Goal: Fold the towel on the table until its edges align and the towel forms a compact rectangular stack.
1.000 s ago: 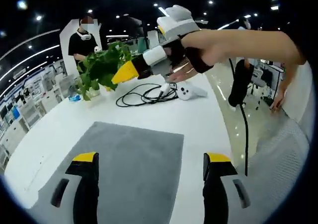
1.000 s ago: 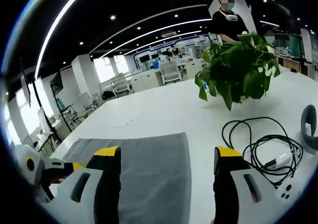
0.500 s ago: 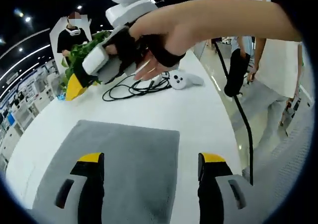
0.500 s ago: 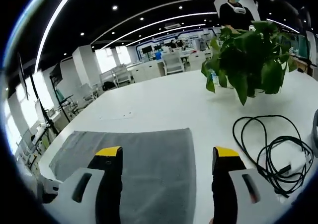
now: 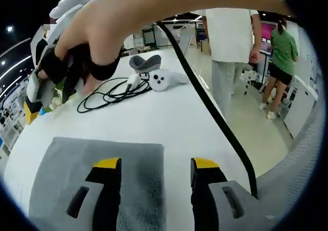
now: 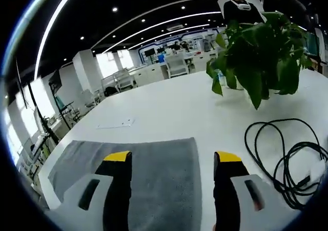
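Fingers spread wide on both grippers, one grey towel under them, nothing gripped.

Left gripper (image 5: 156,164) and right gripper (image 6: 174,156) each hover with yellow tips over the single flat towel (image 6: 159,159) on the white table (image 6: 164,108); its right edge runs between the tips in both views. One potted plant (image 6: 261,51), one coiled black cable (image 5: 115,90), one white controller (image 5: 164,78). Big open office, ceiling strip lights, two people standing (image 5: 230,46) nearby.

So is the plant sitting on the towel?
No, in the right gripper view the plant stands on the bare white table, well apart from the grey towel.
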A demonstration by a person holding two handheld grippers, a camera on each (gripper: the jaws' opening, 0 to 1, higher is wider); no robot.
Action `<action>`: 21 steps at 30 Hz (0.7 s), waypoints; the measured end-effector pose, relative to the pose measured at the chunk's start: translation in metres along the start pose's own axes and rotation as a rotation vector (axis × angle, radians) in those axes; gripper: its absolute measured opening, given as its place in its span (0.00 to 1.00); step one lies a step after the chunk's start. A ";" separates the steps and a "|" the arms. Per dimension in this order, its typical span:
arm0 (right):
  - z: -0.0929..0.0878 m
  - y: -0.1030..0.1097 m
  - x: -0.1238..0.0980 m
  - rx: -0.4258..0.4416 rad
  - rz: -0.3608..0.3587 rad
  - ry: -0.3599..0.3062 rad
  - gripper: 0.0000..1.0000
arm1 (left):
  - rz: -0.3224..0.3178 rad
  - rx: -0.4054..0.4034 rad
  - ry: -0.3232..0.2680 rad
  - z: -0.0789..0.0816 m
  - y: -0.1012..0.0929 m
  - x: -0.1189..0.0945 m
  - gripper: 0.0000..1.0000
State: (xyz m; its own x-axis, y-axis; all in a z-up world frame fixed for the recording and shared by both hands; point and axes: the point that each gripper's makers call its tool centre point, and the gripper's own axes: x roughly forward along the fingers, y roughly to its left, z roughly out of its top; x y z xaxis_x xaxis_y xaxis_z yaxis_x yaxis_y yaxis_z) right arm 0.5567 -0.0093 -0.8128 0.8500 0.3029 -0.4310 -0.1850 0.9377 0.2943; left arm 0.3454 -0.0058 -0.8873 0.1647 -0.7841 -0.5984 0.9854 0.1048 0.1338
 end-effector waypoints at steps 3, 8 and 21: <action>-0.006 -0.004 0.006 0.004 -0.003 0.009 0.60 | -0.023 -0.028 -0.007 -0.001 -0.003 0.007 0.43; -0.013 -0.008 0.013 0.020 -0.004 0.020 0.56 | -0.051 -0.115 -0.028 -0.003 -0.003 0.020 0.38; -0.014 -0.012 0.037 0.041 0.004 0.016 0.53 | -0.075 -0.057 -0.025 -0.004 -0.004 0.038 0.22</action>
State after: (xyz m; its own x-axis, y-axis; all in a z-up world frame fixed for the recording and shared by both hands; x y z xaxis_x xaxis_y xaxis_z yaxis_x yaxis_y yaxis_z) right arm 0.5836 -0.0068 -0.8440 0.8413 0.3098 -0.4429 -0.1680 0.9288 0.3304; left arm 0.3483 -0.0339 -0.9134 0.0903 -0.8058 -0.5852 0.9959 0.0793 0.0444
